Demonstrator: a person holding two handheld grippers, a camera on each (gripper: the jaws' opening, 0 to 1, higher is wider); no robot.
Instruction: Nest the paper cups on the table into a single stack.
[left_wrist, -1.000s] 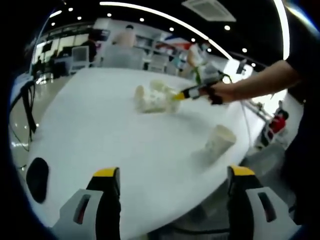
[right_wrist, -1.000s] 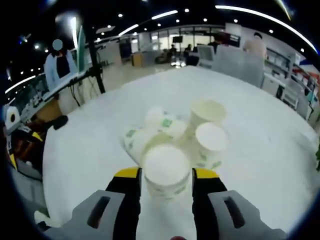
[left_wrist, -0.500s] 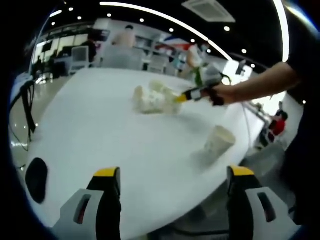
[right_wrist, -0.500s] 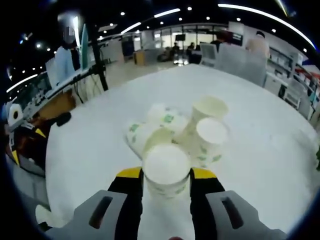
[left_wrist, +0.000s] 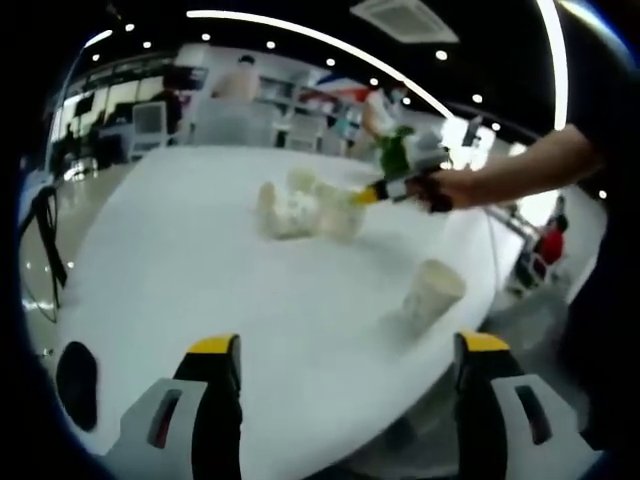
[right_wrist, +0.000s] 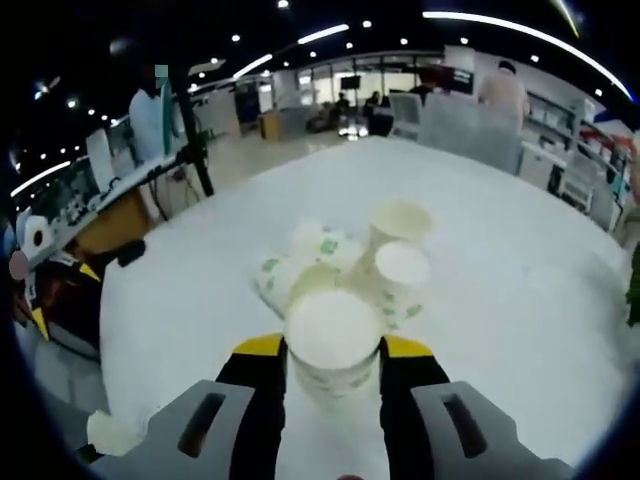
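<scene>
In the right gripper view my right gripper is shut on a white paper cup with green print, held above a huddle of paper cups on the white table. Some of those lie on their sides, two stand with rims up. In the left gripper view my left gripper is open over the table's near part with nothing between its fingers. A lone cup stands near the table's right edge. The cup huddle lies further off, and the right gripper hovers there in a person's hand.
A dark round object lies near the table's left edge. A cup shows at the lower left of the right gripper view. Office chairs, desks and people stand beyond the table.
The right gripper has risen with its cup, so the cup huddle looks smaller and further off. The left view has shifted slightly; its gripper stays open.
</scene>
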